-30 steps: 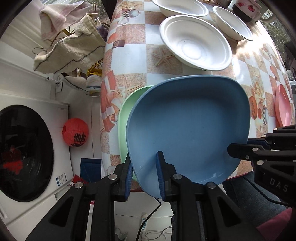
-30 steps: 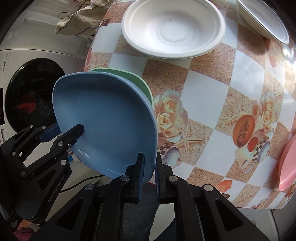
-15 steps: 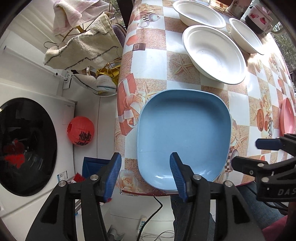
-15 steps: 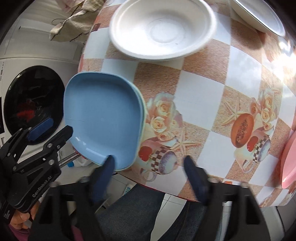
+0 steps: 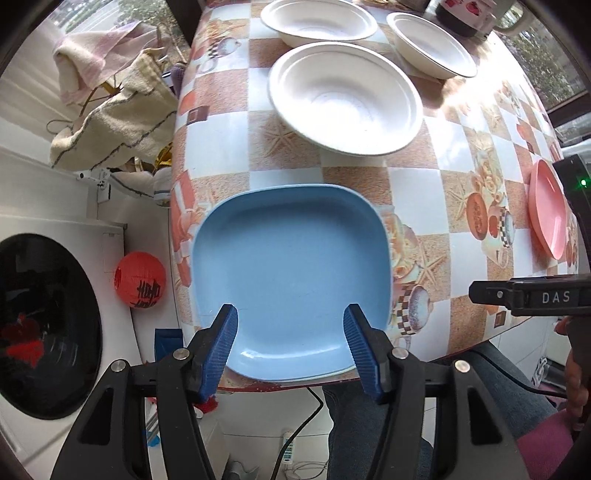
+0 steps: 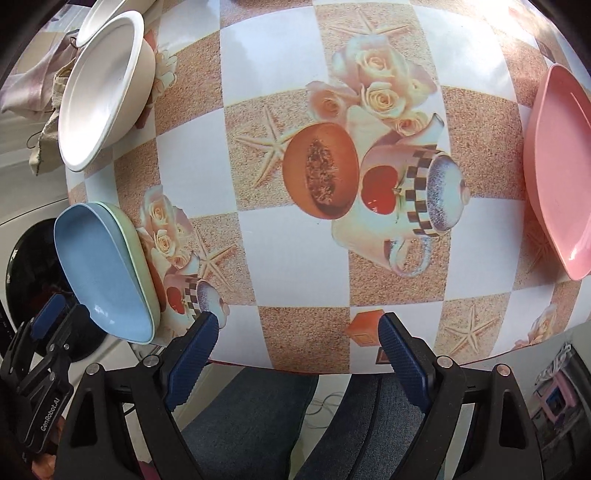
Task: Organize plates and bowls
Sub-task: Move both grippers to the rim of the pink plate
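Observation:
A blue square plate (image 5: 291, 273) lies on top of a green plate (image 6: 147, 280) at the table's near left corner; it also shows in the right wrist view (image 6: 99, 269). My left gripper (image 5: 290, 332) is open, its fingers either side of the blue plate's near edge, holding nothing. My right gripper (image 6: 297, 339) is open and empty at the table's front edge, to the right of the stack. A pink plate (image 6: 557, 166) lies at the right edge, also in the left wrist view (image 5: 546, 214). Three white bowls (image 5: 345, 96) stand further back.
The table (image 6: 391, 280) has a patterned oilcloth. A washing machine (image 5: 48, 325) and a red lantern (image 5: 139, 280) are to the left, below a rack with towels (image 5: 110, 122). A dark jar (image 5: 465, 14) stands at the back. The person's legs (image 6: 314, 424) are under the front edge.
Both grippers let go of the blue plate, which now lies flat on the green plate. The left gripper opened and drew back; the right gripper opened and moved right along the front edge.

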The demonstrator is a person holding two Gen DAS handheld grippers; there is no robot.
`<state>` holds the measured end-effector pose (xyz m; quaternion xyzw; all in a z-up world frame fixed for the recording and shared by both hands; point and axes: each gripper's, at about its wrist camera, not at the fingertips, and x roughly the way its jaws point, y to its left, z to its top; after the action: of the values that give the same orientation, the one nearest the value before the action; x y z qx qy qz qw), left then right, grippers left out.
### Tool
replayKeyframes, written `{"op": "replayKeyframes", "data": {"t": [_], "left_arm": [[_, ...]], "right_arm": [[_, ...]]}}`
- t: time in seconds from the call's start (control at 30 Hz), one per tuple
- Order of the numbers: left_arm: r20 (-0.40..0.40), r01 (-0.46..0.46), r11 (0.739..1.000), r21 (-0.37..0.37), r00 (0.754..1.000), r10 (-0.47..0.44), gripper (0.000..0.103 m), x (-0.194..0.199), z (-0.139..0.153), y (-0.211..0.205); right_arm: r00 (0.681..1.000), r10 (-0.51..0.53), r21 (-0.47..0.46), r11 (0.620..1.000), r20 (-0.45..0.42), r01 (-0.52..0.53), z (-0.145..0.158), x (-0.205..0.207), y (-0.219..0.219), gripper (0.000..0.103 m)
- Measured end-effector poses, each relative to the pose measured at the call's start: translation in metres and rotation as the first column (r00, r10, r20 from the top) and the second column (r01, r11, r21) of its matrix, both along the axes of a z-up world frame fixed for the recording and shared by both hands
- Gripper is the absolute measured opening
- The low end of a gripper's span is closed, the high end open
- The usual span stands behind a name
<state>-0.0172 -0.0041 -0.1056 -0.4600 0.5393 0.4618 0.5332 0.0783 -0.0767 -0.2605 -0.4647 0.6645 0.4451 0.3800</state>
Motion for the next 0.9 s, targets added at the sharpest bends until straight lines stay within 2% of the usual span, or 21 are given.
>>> {"op": "replayKeyframes", "data": {"t": [0.27, 0.3, 0.9], "left_arm": [[-0.002, 0.149, 0.989, -0.005, 0.989, -0.149, 0.066, 0.049, 0.000, 0.010], [-0.003, 0.162, 0.987, -0.009, 0.987, -0.162, 0.066, 0.054, 0.000, 0.011], [0.028, 0.332, 0.943, -0.015, 0.943, -0.331, 0.066, 0.148, -0.007, 0.035]], "right_arm": [[0.999, -0.046, 0.019, 0.999, -0.004, 0.046, 0.013, 0.067, -0.008, 0.089], [0.998, -0.060, 0.020, 0.998, -0.005, 0.060, 0.018, 0.088, -0.011, 0.089], [0.961, -0.265, 0.087, 0.962, 0.075, 0.259, 0.059, 0.276, -0.032, 0.089]]}}
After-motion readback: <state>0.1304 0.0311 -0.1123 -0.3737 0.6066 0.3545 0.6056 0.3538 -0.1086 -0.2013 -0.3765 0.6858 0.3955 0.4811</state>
